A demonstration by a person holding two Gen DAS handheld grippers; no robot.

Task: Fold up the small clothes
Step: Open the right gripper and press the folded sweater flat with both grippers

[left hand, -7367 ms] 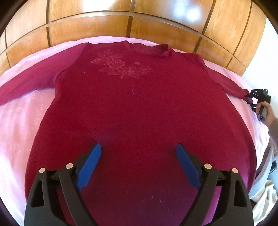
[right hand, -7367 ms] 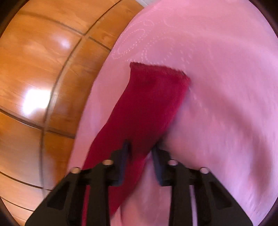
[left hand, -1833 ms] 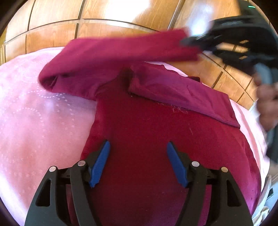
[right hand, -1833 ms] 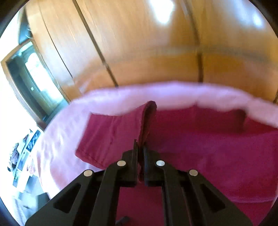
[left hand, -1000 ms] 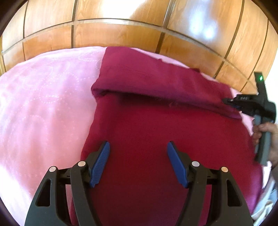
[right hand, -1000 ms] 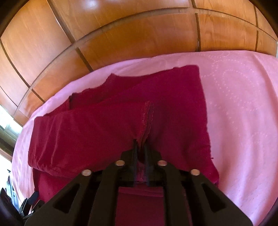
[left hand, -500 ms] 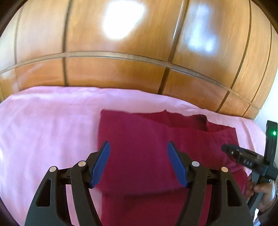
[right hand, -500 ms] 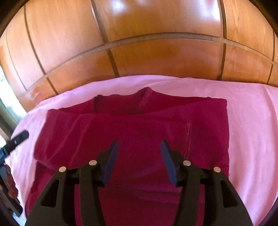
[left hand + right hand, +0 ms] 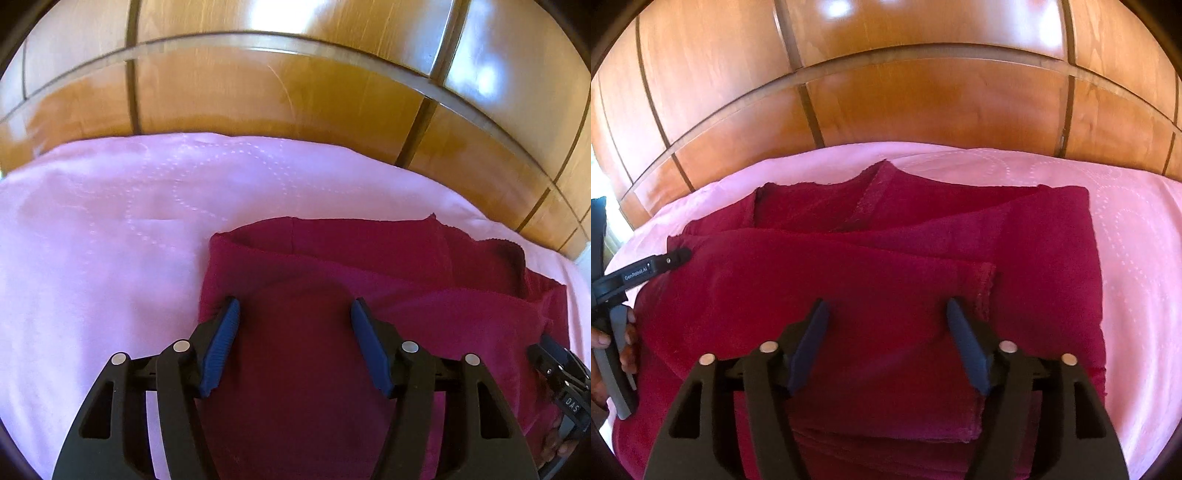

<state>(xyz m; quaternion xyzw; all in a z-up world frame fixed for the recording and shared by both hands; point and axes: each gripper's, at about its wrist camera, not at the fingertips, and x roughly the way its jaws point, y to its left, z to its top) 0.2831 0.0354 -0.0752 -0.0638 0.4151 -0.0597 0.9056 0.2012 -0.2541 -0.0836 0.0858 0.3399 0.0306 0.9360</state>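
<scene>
A dark red long-sleeved top (image 9: 332, 266) lies on the pink bedspread (image 9: 110, 240) with both sleeves folded across its body. My left gripper (image 9: 295, 314) hovers over its near-left folded corner; its blue pads (image 9: 229, 321) stand apart and the jaws are closing, with cloth below them but not pinched. My right gripper (image 9: 886, 314) is over the top (image 9: 849, 280), jaws opening, nothing pressed between them. The released sleeve cuff (image 9: 986, 288) lies flat just beyond its right finger. Each gripper shows in the other view: the left gripper (image 9: 665, 262) and the right gripper (image 9: 557, 373).
Glossy wooden panelling (image 9: 258, 92) rises right behind the bed's far edge. Pink bedspread (image 9: 1137, 258) stretches bare to the right of the top and to its left in the left wrist view. A hand (image 9: 628, 347) grips the left tool's handle.
The right gripper let go of the sleeve, which now lies across the top, and its jaws spread wide. The left gripper travelled toward the top's folded far-left corner, jaws slightly narrower.
</scene>
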